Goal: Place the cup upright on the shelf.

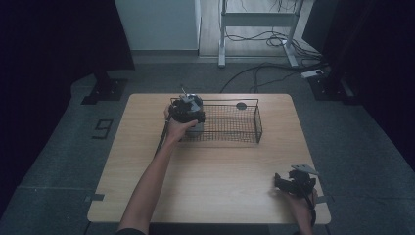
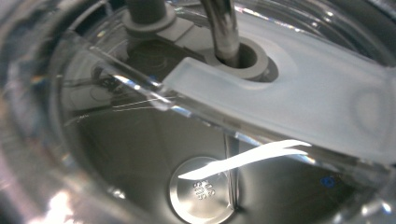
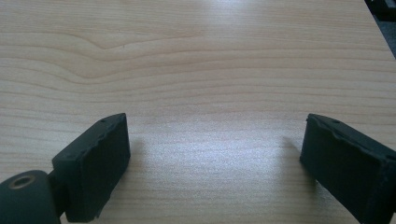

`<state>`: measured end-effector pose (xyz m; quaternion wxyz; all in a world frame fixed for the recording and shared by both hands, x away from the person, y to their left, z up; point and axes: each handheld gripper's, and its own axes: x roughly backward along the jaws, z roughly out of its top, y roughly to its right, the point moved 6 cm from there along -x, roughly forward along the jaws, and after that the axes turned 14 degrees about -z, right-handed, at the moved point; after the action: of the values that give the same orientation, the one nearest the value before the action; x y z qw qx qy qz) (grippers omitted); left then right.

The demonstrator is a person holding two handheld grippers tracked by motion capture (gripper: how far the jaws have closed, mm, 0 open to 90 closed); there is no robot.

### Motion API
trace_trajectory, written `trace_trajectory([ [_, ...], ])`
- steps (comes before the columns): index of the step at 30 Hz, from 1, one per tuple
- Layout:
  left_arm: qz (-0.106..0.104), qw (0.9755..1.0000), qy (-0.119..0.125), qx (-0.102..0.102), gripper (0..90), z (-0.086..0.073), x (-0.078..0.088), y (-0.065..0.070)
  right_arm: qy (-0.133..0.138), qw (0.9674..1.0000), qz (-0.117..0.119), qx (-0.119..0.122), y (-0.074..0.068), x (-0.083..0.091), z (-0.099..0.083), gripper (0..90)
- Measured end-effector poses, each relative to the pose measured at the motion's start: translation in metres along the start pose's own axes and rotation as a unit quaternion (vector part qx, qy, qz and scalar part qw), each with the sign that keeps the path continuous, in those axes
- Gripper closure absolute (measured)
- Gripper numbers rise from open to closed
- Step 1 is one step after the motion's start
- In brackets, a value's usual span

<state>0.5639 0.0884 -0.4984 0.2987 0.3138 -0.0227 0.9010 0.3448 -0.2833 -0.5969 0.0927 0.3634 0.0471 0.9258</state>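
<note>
I am lowering my left gripper (image 1: 187, 113), jaws unreadable, keeping the steel-bottomed clear-lidded cup (image 2: 201, 191) level in the black wire basket (image 1: 258, 123), right jaws wide.

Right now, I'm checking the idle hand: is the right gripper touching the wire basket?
Apart. The high view shows the right gripper near the table's front right corner, with bare wood between it and the wire basket.

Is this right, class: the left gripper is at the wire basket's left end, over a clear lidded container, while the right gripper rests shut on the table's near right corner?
Not quite. The right gripper is open: the right gripper view shows its jaws wide apart over bare table. The rest holds: in the high view the left gripper is at the wire basket's left end, over the clear lidded container.
</note>
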Motion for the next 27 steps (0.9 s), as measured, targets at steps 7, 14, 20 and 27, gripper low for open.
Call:
trace_trajectory([
  [7,-0.004,0.9998,0.02,0.005,0.0,0.004,0.011,0.003,0.0,1.0,0.0,0.0,0.0,0.0,0.0,7.9],
  [14,-0.014,0.9995,0.027,0.006,0.0,0.006,0.027,0.006,0.0,1.0,0.0,0.0,0.0,0.0,0.0,7.9],
  [20,-0.029,0.9992,0.027,0.0,0.0,0.0,0.049,0.013,0.0,1.0,0.0,0.0,0.0,0.0,0.0,7.9],
  [27,-0.035,0.9991,0.024,-0.006,0.0,-0.012,0.068,0.018,0.0,1.0,0.0,0.0,0.0,0.0,0.0,7.9],
])
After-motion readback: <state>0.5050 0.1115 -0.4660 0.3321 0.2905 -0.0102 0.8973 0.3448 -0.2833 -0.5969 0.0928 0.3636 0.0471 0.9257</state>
